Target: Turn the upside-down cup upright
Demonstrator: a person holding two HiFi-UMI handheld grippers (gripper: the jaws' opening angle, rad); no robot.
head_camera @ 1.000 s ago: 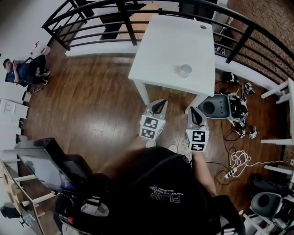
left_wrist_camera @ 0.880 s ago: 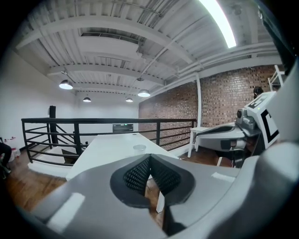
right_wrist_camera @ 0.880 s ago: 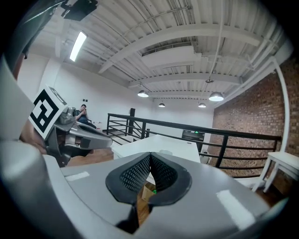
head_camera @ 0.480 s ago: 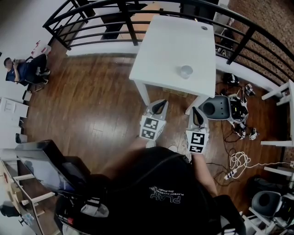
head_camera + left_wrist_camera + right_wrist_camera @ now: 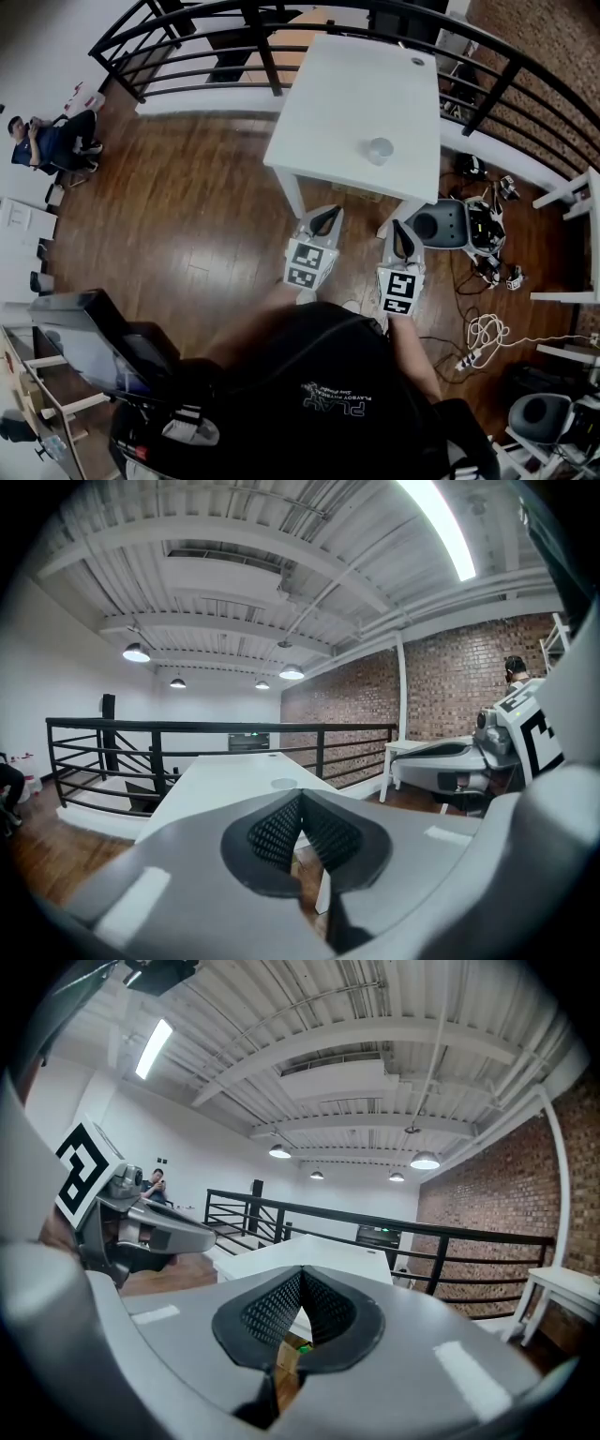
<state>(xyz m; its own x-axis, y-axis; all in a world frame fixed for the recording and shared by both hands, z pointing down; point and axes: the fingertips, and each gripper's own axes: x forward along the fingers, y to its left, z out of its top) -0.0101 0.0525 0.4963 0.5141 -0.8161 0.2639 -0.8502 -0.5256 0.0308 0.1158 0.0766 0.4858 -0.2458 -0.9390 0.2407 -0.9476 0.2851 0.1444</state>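
A clear cup (image 5: 379,150) stands upside down near the front edge of the white table (image 5: 347,94). Both grippers hang over the wooden floor, short of that table edge and apart from the cup. My left gripper (image 5: 324,218) is shut with nothing between its pads (image 5: 277,829). My right gripper (image 5: 401,231) is also shut and empty, its pads (image 5: 272,1307) meeting at the tips. In both gripper views the table (image 5: 225,780) (image 5: 319,1252) lies ahead and the cup is hidden behind the jaws. The left gripper (image 5: 141,1227) shows at the left of the right gripper view.
A black railing (image 5: 506,75) runs behind and beside the table. A grey round-backed chair (image 5: 433,223) stands at the table's right front leg, with cables (image 5: 483,333) on the floor. A person (image 5: 42,141) sits far left. A black case (image 5: 84,337) is at lower left.
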